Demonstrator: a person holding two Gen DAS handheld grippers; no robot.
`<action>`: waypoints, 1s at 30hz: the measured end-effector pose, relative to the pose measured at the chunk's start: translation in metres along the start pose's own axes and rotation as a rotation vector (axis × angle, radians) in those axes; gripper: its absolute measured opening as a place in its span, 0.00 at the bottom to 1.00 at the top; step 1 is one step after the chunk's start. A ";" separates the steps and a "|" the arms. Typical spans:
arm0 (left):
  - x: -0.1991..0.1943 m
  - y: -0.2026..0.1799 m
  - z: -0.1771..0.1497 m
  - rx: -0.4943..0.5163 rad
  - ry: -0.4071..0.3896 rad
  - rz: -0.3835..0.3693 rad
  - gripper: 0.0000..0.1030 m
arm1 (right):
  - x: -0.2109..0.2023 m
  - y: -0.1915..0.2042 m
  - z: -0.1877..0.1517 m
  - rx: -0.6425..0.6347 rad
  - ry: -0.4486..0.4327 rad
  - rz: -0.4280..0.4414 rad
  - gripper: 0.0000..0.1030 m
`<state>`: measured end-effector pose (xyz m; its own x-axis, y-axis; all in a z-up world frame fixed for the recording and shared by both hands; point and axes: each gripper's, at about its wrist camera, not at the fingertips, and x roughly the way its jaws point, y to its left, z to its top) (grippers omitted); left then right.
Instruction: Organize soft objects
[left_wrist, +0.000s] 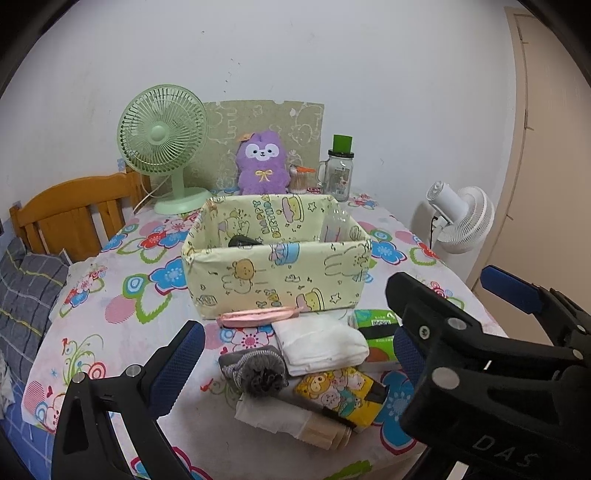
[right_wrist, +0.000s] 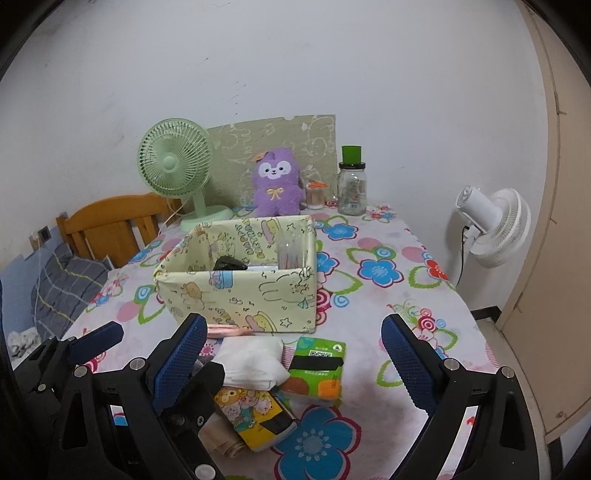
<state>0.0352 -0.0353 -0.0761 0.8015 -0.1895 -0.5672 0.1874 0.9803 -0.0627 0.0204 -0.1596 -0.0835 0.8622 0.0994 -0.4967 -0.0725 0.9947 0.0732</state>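
A: A floral tablecloth (left_wrist: 110, 295) covered the table, with a green fan (left_wrist: 162, 136) and purple plush (left_wrist: 261, 162) at the upper middle against the wall. Where were the soft things?

B: Heaped at lower centre, just in front of the box (left_wrist: 277, 273): a white cloth (left_wrist: 321, 343), a grey sock (left_wrist: 255, 369), a tissue pack (right_wrist: 317, 369).

A: And the grippers?

B: Left gripper (left_wrist: 288, 365) and right gripper (right_wrist: 295, 365) both hung spread wide, holding nothing.

A: How would the cloth handle?

B: Light and limp, I'd judge; pinch a thick fold mid-bundle. Something dark already lay in the box, possibly fabric.
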 end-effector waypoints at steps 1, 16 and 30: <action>0.001 0.000 -0.002 0.002 0.003 0.000 1.00 | 0.001 0.000 -0.002 0.001 0.001 0.003 0.94; 0.016 0.007 -0.031 0.000 0.030 -0.010 1.00 | 0.018 0.008 -0.033 -0.010 0.028 0.037 0.94; 0.026 0.008 -0.054 0.008 0.067 -0.040 1.00 | 0.028 0.012 -0.056 -0.037 0.054 0.022 0.94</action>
<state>0.0273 -0.0289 -0.1358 0.7537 -0.2238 -0.6180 0.2228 0.9716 -0.0802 0.0150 -0.1437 -0.1450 0.8317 0.1218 -0.5417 -0.1110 0.9924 0.0528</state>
